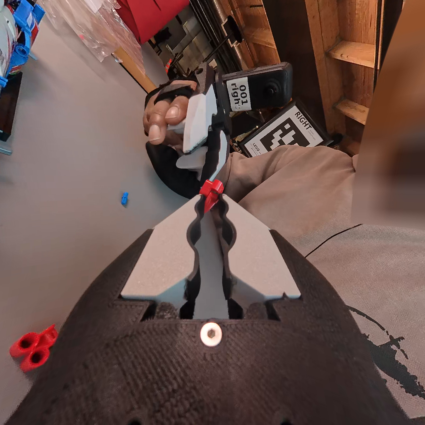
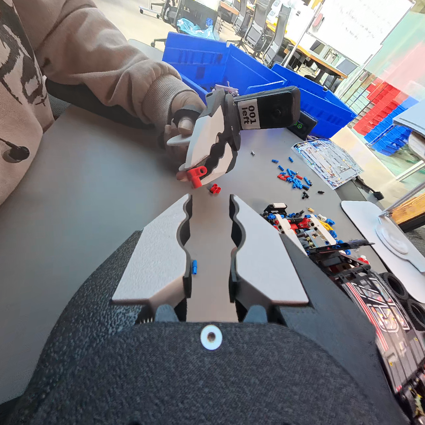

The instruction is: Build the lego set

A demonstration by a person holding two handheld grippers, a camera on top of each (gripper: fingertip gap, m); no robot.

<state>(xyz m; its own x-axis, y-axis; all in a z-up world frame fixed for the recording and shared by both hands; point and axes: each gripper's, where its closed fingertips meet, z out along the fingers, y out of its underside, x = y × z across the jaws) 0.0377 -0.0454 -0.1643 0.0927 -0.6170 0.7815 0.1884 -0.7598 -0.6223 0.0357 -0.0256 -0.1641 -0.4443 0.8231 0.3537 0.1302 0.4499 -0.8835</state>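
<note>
Left gripper (image 1: 211, 195) tight around red lego piece (image 1: 210, 192), right gripper (image 2: 210, 199) agape.

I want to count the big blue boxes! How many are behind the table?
3 at least: one blue bin nearest the sleeve, a second blue bin beside it, a third blue bin behind the left gripper's camera. More may be hidden.

My left claw pinches tight, my right claw waits with fingers spread.

My left gripper (image 1: 210, 199) has its fingers drawn together at the tips on a small red piece (image 2: 196, 176), raised off the table and tilted down, my hand (image 2: 181, 124) wrapped around its handle. My right gripper (image 2: 210, 197) points toward it from just beside, holding nothing, my other hand (image 1: 161, 119) on its trigger.
</note>
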